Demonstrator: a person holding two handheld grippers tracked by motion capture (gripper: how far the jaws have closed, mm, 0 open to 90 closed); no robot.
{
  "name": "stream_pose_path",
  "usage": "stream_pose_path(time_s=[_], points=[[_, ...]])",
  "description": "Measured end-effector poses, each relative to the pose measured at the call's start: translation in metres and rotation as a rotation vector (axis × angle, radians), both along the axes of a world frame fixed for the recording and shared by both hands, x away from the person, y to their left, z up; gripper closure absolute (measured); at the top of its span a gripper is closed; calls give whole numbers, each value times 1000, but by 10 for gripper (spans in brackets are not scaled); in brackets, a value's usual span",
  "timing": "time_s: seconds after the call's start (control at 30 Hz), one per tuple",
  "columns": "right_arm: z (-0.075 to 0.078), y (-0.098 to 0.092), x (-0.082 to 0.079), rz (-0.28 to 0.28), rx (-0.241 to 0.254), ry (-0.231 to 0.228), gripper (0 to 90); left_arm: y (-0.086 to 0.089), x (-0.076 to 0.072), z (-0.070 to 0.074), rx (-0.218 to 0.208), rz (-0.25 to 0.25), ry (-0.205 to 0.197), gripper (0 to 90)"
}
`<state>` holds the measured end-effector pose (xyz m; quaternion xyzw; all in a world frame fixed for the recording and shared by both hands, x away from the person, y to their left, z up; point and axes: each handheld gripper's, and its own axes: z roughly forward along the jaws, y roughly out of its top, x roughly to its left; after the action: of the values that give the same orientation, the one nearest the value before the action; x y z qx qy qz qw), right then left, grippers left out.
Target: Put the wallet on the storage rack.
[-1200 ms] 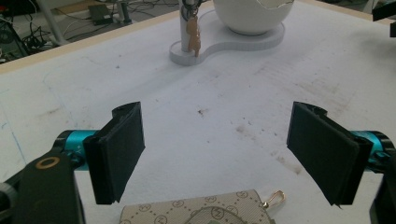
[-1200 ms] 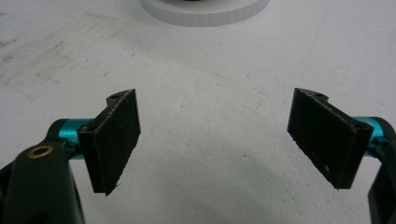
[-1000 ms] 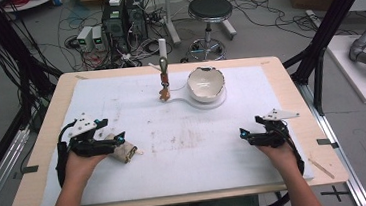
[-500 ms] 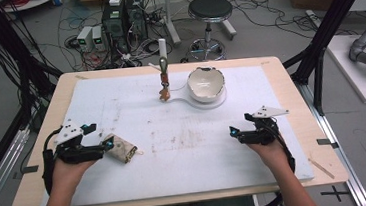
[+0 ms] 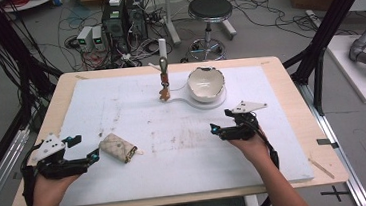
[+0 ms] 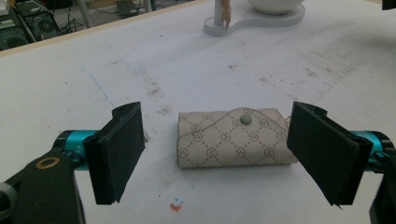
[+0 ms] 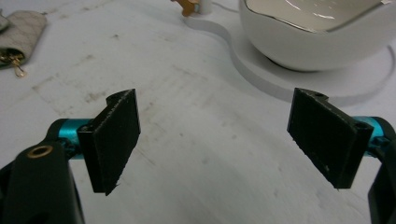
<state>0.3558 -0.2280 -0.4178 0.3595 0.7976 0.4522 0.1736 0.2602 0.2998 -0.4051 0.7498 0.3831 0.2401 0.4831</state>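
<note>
**Pouch lying free between my left jaws**

While my left gripper [image 6: 217, 154] stands spread wide, the patterned key pouch [image 6: 233, 138] lies flat on the white mat [image 5: 186, 158] between its jaws, touching neither, its snap button facing up. In the high view it sits just beside that gripper [image 5: 93, 156]. My right gripper [image 7: 217, 140], also wide and holding nothing, hovers near the white bowl [image 7: 322, 35] on its stand.

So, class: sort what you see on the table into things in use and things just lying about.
In use:
- key pouch
- left hand-held gripper, open around it

Lying about:
- white bowl
- its stand
- right hand-held gripper, open, idle
</note>
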Motion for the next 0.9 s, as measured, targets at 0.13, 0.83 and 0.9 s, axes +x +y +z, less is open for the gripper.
stream_pose_path(time_s=[0.13, 0.83, 0.9], points=[[3, 17, 0, 37, -6, 5, 173, 6, -4, -2, 0, 7, 6, 190], [17, 108, 8, 181, -22, 19, 173, 33, -17, -8, 1, 2, 5, 191], [18, 119, 8, 201, -27, 21, 173, 34, -18, -8, -2, 3, 3, 191]])
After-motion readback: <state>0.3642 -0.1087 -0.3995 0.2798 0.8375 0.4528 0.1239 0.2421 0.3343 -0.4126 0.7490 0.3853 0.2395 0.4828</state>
